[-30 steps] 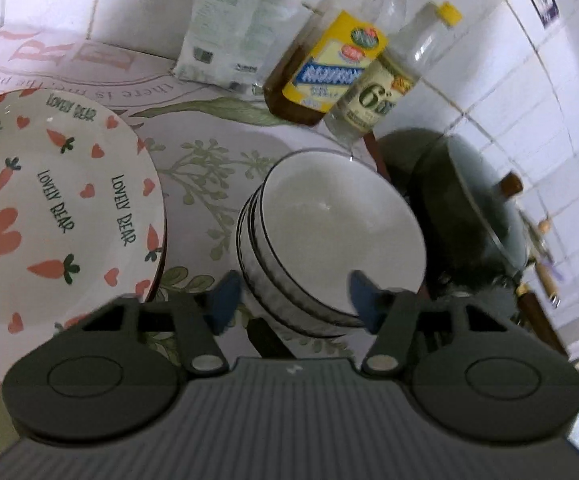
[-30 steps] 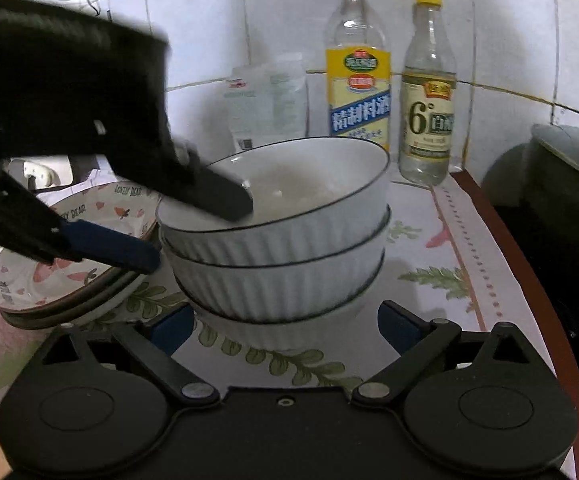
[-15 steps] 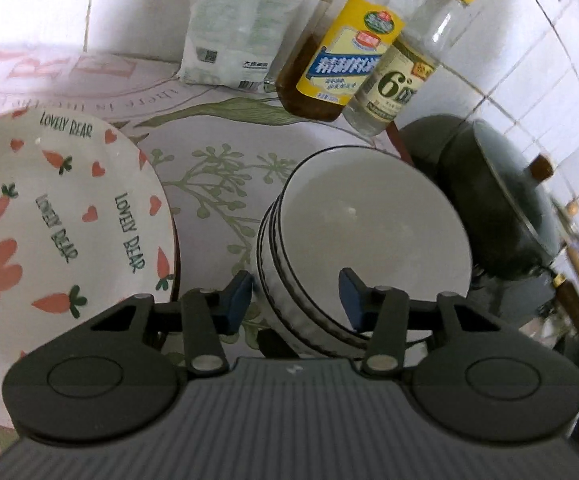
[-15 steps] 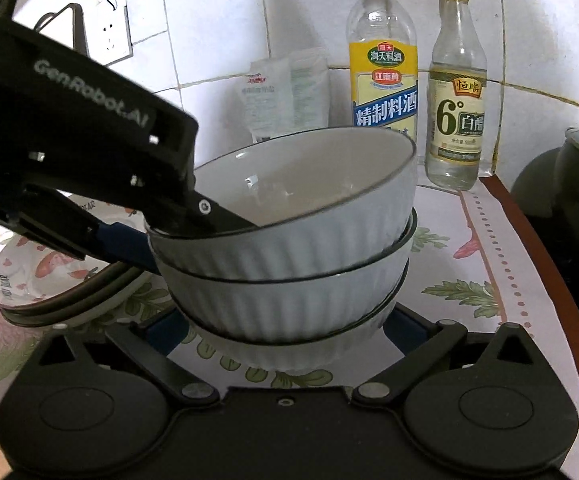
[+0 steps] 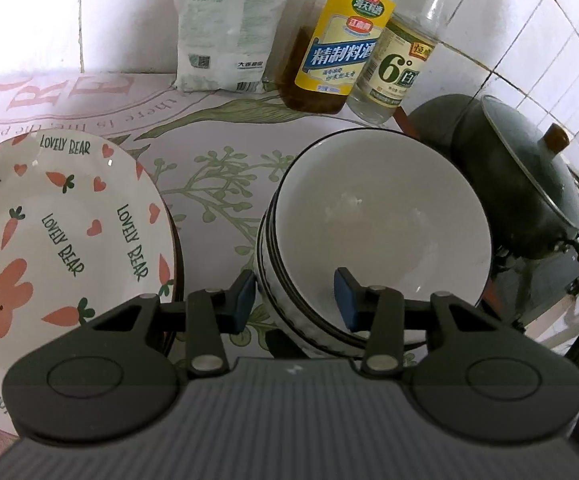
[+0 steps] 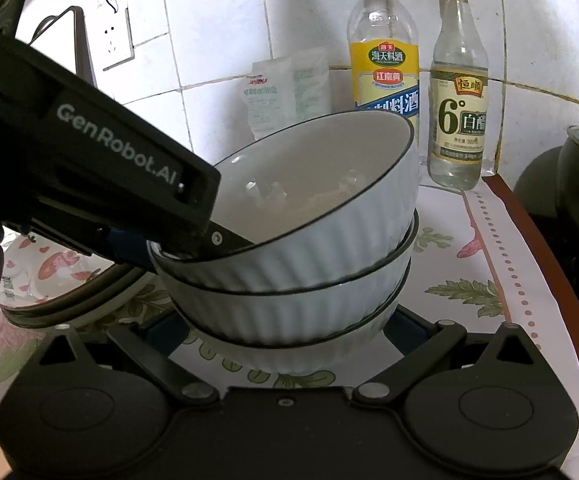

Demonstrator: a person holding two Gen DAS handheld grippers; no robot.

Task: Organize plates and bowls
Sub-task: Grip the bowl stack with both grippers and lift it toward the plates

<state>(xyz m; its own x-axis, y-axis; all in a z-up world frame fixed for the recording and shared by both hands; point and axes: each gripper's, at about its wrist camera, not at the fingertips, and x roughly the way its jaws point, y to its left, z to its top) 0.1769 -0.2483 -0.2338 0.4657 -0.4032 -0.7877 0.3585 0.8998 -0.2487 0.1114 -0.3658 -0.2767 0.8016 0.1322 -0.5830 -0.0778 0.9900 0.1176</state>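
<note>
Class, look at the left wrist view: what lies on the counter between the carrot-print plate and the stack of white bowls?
Only patterned tablecloth. In the left wrist view, no object sits between the plate and the bowl stack; nearer the camera, one pad of the left tongs hangs over that gap.

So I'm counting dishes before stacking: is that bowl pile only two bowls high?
No, the right wrist view shows three white ribbed bowls nested in the pile, each with its own dark rim line.

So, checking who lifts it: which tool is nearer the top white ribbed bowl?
Left. The left tool straddles the top white ribbed bowl's rim; the right tool flanks the stack's bottom bowl.
</note>
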